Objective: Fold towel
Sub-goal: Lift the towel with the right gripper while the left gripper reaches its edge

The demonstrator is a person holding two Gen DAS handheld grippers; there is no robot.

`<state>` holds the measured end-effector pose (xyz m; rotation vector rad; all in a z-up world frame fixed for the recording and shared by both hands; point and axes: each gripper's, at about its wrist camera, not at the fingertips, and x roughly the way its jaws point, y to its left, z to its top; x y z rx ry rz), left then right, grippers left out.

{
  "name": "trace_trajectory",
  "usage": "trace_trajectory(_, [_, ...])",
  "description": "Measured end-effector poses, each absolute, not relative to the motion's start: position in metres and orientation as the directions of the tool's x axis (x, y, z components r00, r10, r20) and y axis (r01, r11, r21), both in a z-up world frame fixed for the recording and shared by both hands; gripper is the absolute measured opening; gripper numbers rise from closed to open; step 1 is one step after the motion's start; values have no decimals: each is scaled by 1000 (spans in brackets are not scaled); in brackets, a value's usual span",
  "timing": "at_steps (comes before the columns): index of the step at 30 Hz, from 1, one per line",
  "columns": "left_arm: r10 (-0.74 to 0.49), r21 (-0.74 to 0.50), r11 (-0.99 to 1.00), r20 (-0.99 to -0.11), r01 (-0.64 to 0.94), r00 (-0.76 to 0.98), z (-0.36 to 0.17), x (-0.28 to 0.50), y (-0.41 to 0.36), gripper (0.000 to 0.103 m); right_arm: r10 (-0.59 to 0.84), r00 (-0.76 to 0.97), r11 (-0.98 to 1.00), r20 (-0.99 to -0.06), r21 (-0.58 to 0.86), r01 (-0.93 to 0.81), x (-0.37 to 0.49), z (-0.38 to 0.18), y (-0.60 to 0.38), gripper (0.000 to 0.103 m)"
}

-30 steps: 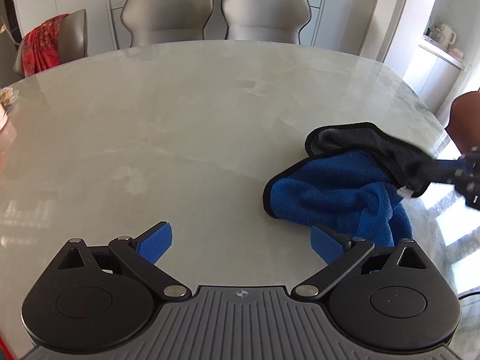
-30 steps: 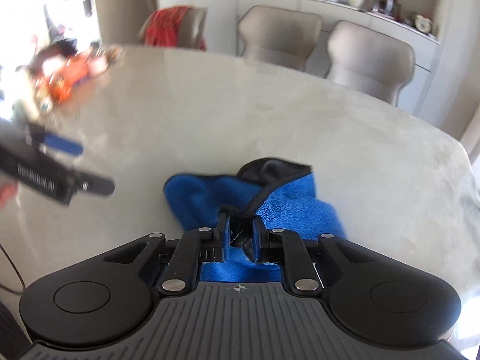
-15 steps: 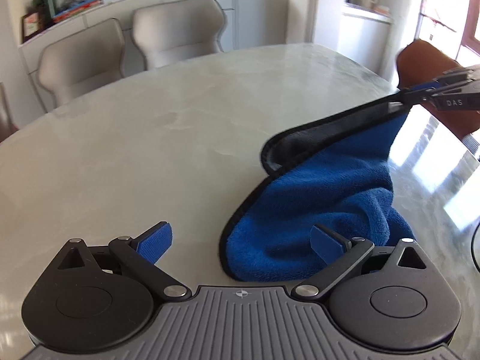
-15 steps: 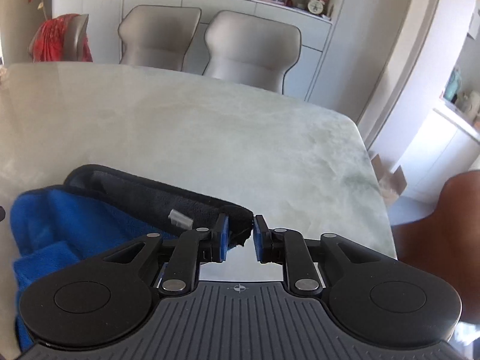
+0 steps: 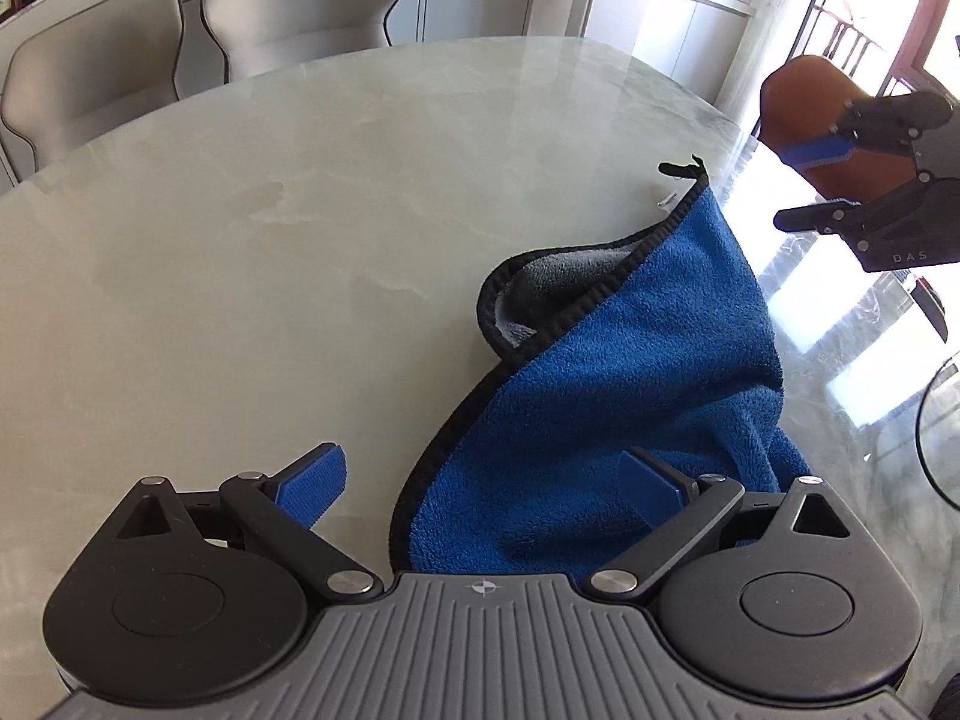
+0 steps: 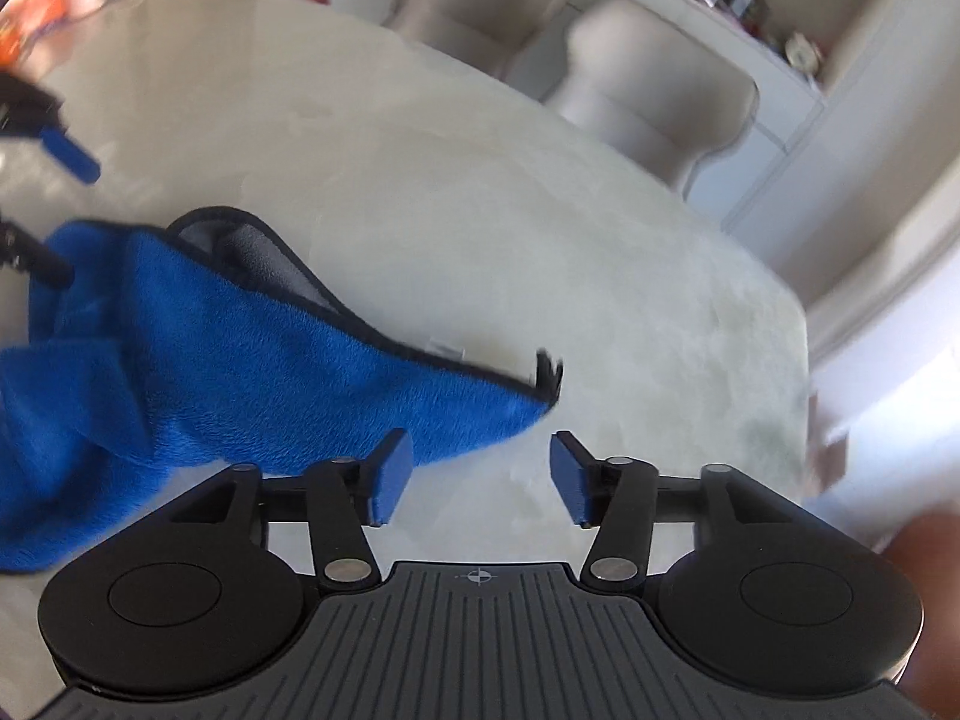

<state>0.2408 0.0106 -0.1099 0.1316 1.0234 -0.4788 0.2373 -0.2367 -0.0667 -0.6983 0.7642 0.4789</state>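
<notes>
Both tongs stand released: left tongs straddle the near hem of the blue towel, crumpled on the worktop; right tongs hover just beside its pointed corner. Spreading looks unfinished; next, each should pinch a corner and pull flat.

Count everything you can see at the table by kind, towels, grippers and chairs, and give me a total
Towels: 1, the blue towel lying crumpled on the marble table.
Grippers: 2, the left gripper and the right gripper, both with jaws open.
Chairs: 3, two grey chairs and one brown chair.
Total: 6
</notes>
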Motion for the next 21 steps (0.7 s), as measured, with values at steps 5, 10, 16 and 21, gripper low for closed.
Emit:
trace_trajectory(5, [-330,-112,877,-847,468,417,-113,246,13,99,285,643,384,-711,-530,-756,233,-78,-224,55])
trace_trajectory(10, [-402,-190,849,-839,494,367,-112,258,15,93,272,551,317,-789,-467,-825,254,-83,-221,56])
trace_trajectory(16, [-392,-162,804,-867,572,306,-110,269,6,93,244,431,238,-869,-377,-895,279,-88,-218,49])
trace_trajectory(21, [-414,-198,747,-886,635,211,-115,276,-1,87,212,326,174,-921,-293,-940,300,-93,-215,26])
